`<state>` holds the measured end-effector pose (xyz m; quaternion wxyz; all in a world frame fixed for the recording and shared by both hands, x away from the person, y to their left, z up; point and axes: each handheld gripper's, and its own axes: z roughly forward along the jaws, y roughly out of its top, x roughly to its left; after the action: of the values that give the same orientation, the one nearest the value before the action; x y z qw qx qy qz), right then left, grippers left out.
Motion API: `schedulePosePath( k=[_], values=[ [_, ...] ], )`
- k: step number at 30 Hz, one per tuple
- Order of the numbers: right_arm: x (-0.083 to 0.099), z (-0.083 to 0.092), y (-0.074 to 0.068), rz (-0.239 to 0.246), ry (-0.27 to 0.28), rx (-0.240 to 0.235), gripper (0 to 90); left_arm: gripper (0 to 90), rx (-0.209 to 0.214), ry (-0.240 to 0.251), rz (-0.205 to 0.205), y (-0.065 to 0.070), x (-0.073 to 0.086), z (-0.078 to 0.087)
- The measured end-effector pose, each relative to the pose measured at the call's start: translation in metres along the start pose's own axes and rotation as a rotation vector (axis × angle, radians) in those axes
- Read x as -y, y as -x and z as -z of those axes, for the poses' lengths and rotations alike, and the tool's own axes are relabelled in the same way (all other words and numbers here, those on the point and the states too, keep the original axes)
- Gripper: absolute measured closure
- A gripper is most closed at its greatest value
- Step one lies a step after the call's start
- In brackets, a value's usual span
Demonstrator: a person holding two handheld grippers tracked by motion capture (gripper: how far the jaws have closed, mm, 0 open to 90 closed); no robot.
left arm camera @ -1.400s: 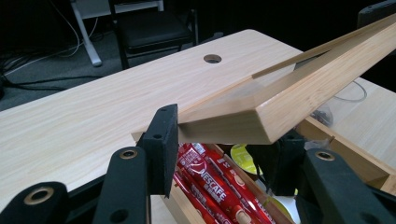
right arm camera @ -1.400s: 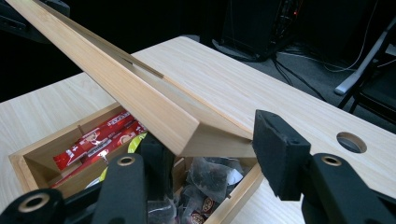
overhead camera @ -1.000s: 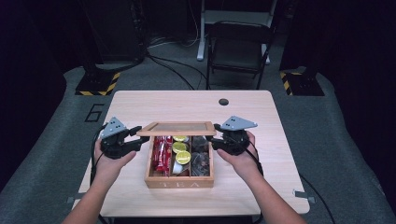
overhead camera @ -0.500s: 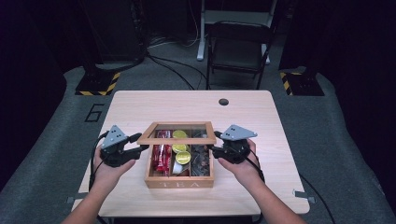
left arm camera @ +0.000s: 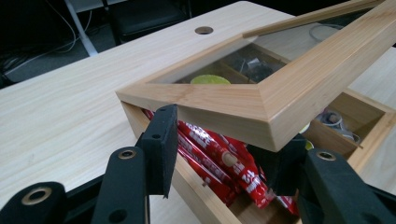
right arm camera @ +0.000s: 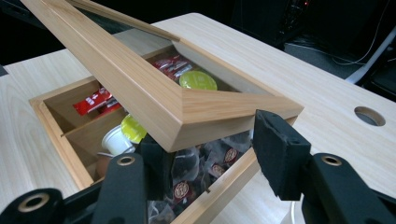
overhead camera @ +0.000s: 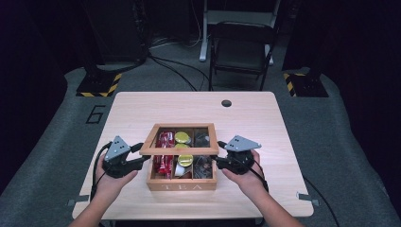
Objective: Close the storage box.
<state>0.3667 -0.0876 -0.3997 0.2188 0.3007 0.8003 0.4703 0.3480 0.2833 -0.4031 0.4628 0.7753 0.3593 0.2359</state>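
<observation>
A wooden tea box (overhead camera: 182, 184) stands near the table's front edge. Its glass-windowed lid (overhead camera: 182, 150) hangs partly lowered over it, hinged at the back. My left gripper (overhead camera: 142, 153) is shut on the lid's front left corner (left arm camera: 261, 102), and my right gripper (overhead camera: 218, 158) is shut on the front right corner (right arm camera: 187, 116). The jaws of each straddle a corner, as seen from the left gripper (left arm camera: 219, 154) and the right gripper (right arm camera: 210, 149). Under the lid lie red sachets (left arm camera: 219, 163), yellow-topped capsules (overhead camera: 185, 160) and dark tea bags (right arm camera: 205, 168).
The light wooden table (overhead camera: 142, 109) has a round cable hole (overhead camera: 226, 103) near its far edge. A black folding chair (overhead camera: 241, 52) stands behind the table. Cables run over the grey floor.
The lid has swung down from steeply raised to a low tilt over the box. Both grippers have sunk with it and come a little toward the table's front edge.
</observation>
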Motion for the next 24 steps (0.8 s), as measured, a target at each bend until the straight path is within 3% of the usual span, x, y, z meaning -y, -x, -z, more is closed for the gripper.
schedulePosePath(
  k=[24],
  values=[
    [0.031,-0.002,-0.013,-0.024,-0.034,-0.014,51.7,55.5,0.022,-0.028,0.021,0.009,0.032,-0.001]
  ],
)
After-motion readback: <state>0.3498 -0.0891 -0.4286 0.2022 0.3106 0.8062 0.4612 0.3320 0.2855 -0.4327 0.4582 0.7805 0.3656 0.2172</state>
